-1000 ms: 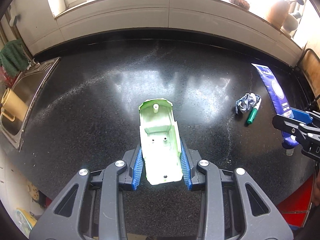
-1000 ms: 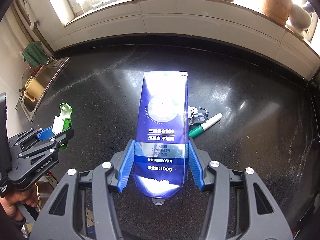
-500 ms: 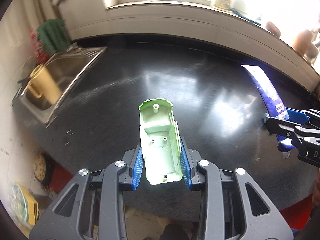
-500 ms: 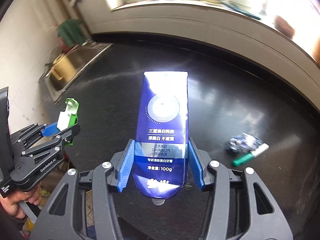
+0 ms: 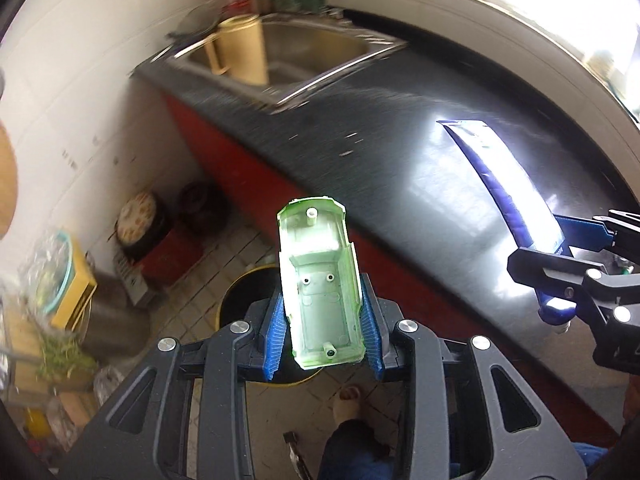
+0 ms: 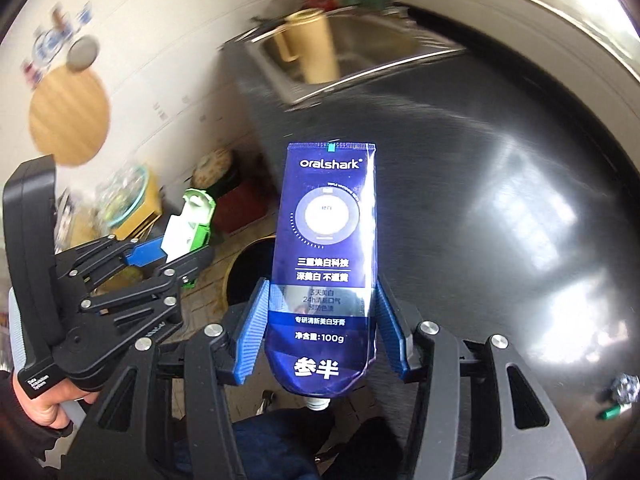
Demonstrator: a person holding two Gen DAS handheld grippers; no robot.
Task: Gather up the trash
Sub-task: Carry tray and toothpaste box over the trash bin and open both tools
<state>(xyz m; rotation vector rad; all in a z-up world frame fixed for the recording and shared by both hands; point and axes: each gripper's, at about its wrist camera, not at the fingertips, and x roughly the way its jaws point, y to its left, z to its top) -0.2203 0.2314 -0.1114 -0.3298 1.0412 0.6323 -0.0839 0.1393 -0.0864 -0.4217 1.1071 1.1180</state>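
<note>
My left gripper point(image 5: 322, 330) is shut on a pale green plastic toy-car shell point(image 5: 318, 280), its hollow underside facing the camera. Below it on the tiled floor stands a round bin point(image 5: 244, 300) with a yellow rim and dark inside. My right gripper point(image 6: 322, 334) is shut on a dark blue toothpaste tube point(image 6: 326, 264), cap end toward the camera. The same bin point(image 6: 250, 276) shows just left of the tube. In the right wrist view the left gripper point(image 6: 148, 258) with the green shell point(image 6: 192, 224) is at the left. In the left wrist view the right gripper point(image 5: 568, 276) with the tube point(image 5: 504, 184) is at the right.
A black countertop point(image 5: 400, 152) with a red front runs to a steel sink point(image 5: 296, 52) holding a tan jug point(image 5: 244, 48). A crumpled wrapper point(image 6: 626, 386) and a green marker point(image 6: 612, 412) lie on the counter. Pots, a red box and clutter stand on the floor by the wall. A person's foot point(image 5: 346, 400) is near the bin.
Both grippers have swung left off the countertop, out over the floor and the bin, each keeping its hold. The sink is now nearer in view.
</note>
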